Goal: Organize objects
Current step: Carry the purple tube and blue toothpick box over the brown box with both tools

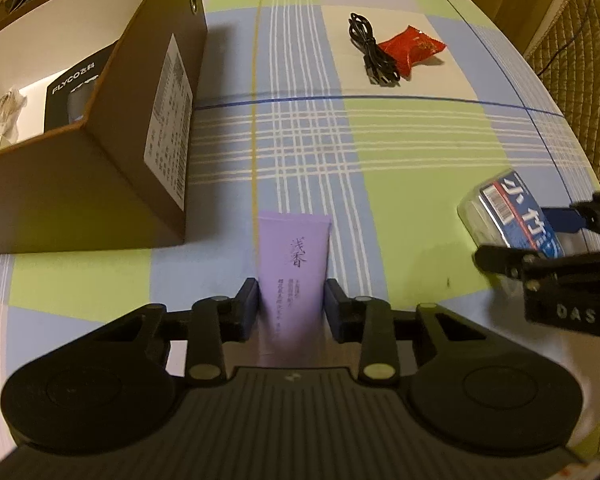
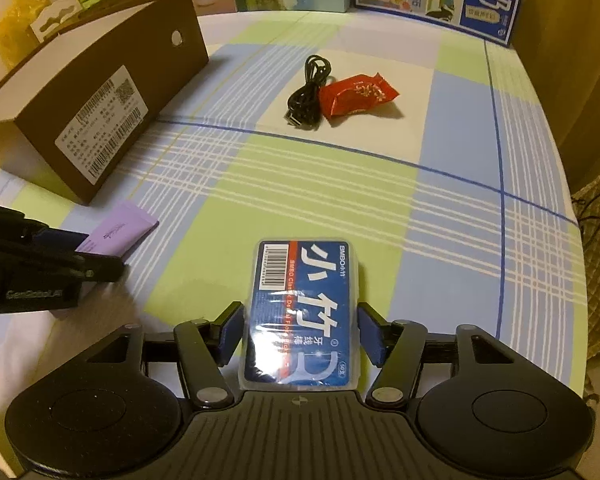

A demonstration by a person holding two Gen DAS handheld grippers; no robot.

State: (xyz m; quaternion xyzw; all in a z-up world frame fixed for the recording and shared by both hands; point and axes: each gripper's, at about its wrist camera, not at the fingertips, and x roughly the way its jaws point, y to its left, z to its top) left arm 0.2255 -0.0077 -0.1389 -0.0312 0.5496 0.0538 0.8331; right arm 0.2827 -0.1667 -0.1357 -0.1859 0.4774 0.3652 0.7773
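Left wrist view: your left claw (image 1: 291,307) grips the purple tube (image 1: 293,264), your right claw (image 2: 300,332) clamps the dental-floss box (image 2: 305,312). Carry both leftward into the open cardboard box (image 1: 100,152).

Open brown cardboard box (image 2: 100,92) sits left on the plaid tablecloth (image 2: 440,240). Black coiled cable (image 2: 306,94) and red foil packet (image 2: 356,94) touch, far centre, packet to the right. Lilac tube (image 1: 294,264) near left, before the box; blue floss-pick box (image 2: 304,312) near right.
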